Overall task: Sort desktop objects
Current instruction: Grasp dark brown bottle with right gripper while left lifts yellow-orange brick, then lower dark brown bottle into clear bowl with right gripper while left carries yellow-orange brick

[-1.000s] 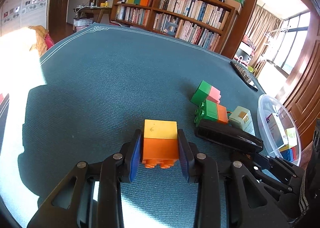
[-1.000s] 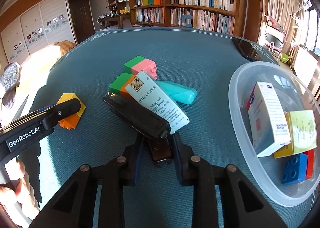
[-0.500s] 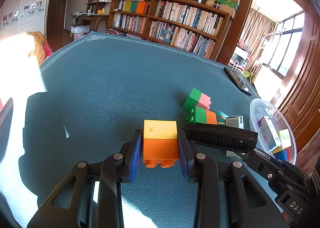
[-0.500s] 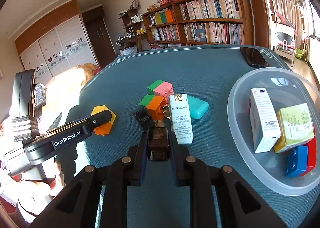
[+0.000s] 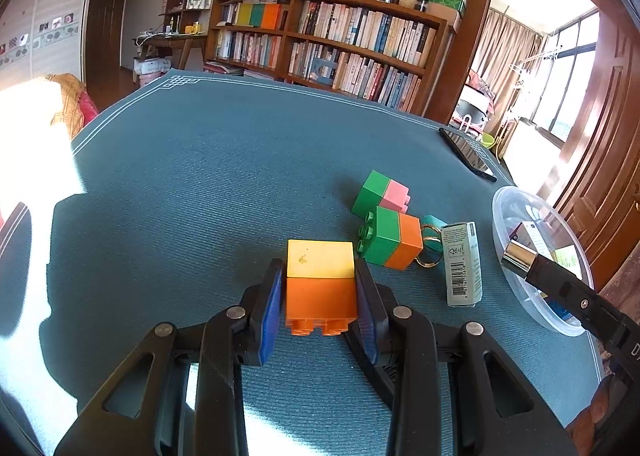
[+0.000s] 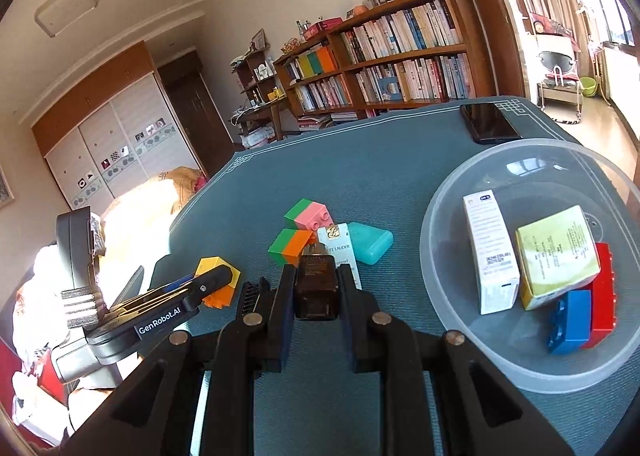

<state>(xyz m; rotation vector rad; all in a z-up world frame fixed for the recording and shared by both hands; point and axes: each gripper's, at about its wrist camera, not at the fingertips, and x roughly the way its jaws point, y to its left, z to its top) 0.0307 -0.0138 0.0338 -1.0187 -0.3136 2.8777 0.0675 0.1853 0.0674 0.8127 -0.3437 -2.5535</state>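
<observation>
Left gripper (image 5: 321, 298): pads pinching the yellow-and-orange block (image 5: 321, 282), which rests on the teal table mat (image 5: 200, 183).

Right gripper (image 6: 316, 296): pressed onto a dark brown bottle (image 6: 316, 286), held above the mat.

Loose pile at 1 o'clock from the left gripper: green-and-orange block (image 5: 390, 238), green-and-pink block (image 5: 382, 191), cosmetics carton (image 5: 462, 264), teal case (image 6: 368, 242), all close together.

Clear plastic bowl (image 6: 452, 191) at 3 o'clock of the pile, holding a white box (image 6: 490, 252), yellow box (image 6: 556, 256), blue brick (image 6: 570, 322), red brick (image 6: 604, 296).

Black phone (image 6: 490, 123) at 12 o'clock of the bowl.
</observation>
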